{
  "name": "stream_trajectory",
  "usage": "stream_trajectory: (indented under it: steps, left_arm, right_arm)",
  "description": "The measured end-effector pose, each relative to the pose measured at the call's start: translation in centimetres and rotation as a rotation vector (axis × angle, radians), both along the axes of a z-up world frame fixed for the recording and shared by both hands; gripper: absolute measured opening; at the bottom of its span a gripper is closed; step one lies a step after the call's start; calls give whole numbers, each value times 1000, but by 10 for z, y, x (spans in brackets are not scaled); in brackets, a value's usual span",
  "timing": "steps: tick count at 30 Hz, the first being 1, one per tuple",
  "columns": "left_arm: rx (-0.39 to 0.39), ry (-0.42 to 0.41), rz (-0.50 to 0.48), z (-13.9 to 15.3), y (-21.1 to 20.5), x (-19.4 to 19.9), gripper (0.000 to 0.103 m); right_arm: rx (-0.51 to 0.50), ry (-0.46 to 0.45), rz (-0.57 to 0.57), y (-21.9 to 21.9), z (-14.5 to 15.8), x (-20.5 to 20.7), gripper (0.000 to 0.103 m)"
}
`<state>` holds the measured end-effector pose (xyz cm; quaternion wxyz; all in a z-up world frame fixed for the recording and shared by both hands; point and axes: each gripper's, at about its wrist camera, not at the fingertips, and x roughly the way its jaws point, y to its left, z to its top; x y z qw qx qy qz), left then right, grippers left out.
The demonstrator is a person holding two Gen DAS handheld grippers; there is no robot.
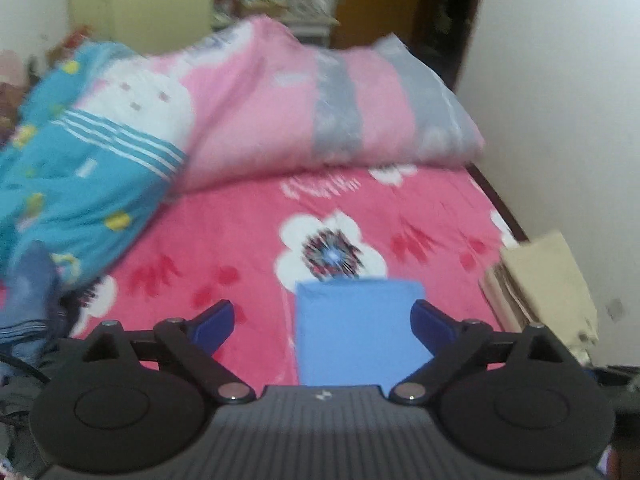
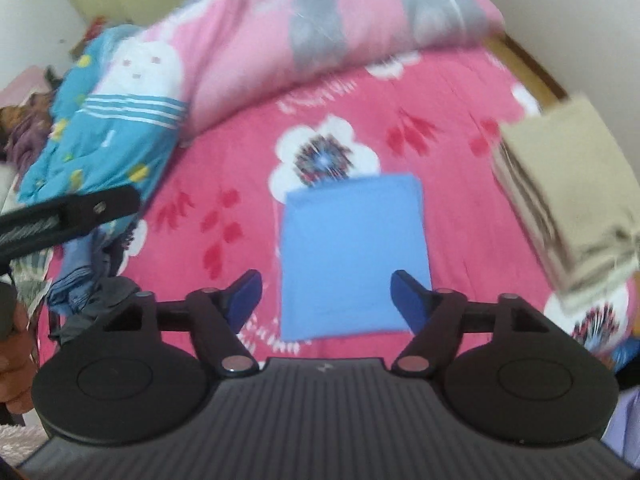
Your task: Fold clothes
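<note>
The left gripper (image 1: pixel 324 322) hangs with fingers spread and nothing between them; the right gripper (image 2: pixel 326 300) is likewise wide apart and empty; below both lies the blue cloth (image 2: pixel 354 256), folded into a flat rectangle on the pink flowered sheet (image 2: pixel 460 200); to its right sits a stack of beige folded clothes (image 2: pixel 568 192); behind are a pink quilt (image 1: pixel 288 104) and a blue quilt (image 1: pixel 80 168).

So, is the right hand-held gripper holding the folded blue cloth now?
No, the right hand-held gripper is open with its jaws spread wide, and the folded blue cloth lies flat on the pink floral bedsheet, ungripped.
</note>
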<state>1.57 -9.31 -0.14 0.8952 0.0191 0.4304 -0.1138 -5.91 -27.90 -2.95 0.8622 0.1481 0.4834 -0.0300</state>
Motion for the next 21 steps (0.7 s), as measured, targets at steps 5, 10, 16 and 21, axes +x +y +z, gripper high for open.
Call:
stream_trajectory:
  steps: [5, 10, 16, 21]
  left_arm:
    - [24, 0, 93, 23, -8, -13, 96]
    - [50, 28, 81, 25, -13, -28, 96]
    - [55, 80, 112, 18, -14, -38, 96]
    - [57, 89, 124, 17, -13, -42, 96]
  right_arm:
    - [-44, -7, 34, 4, 8, -12, 81]
    - [-55, 14, 70, 9, 12, -21, 81]
    - [-64, 25, 116, 18, 15, -28, 81]
    - [-55, 45, 104, 16, 12, -30, 81]
